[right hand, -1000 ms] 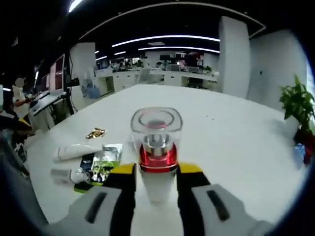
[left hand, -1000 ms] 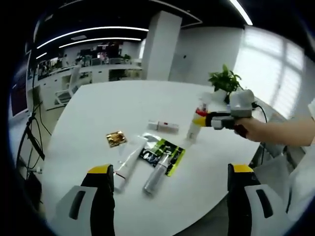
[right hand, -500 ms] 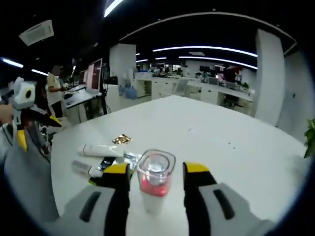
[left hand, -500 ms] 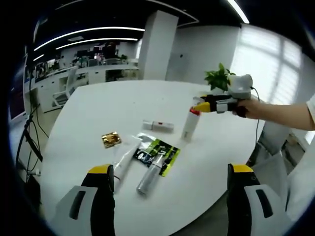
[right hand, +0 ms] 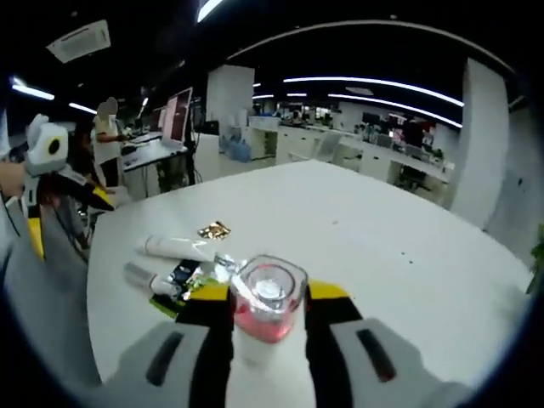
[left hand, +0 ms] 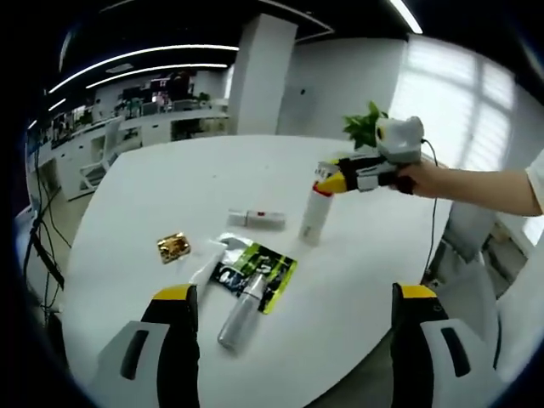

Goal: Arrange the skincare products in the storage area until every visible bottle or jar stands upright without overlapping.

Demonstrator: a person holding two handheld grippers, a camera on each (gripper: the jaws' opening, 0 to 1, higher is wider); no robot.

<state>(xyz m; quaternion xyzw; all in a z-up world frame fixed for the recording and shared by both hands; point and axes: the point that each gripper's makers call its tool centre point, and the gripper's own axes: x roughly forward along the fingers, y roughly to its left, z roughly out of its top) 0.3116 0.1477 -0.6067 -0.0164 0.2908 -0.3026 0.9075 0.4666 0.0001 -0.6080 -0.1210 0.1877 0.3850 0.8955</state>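
Between half a second ago and now, the right claw (right hand: pixel 268 319) has narrowed around the red-capped bottle (left hand: pixel 315 208), keeping it upright on the white counter (left hand: pixel 195 183). The left claw (left hand: pixel 289 327) hangs open near the fallen silver bottle (left hand: pixel 239 313).

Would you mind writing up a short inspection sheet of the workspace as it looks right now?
Surface: white table, mostly bare.
Job's things: red-capped bottle upright; silver bottle, white tube and small white tube lying flat.
Clutter: green-black packet, gold sachet.
Grippers: right gripper shut on the red-capped bottle; left gripper open, nothing between its jaws.
Cables: black cable behind the right gripper.
Surroundings: potted plant, open office.
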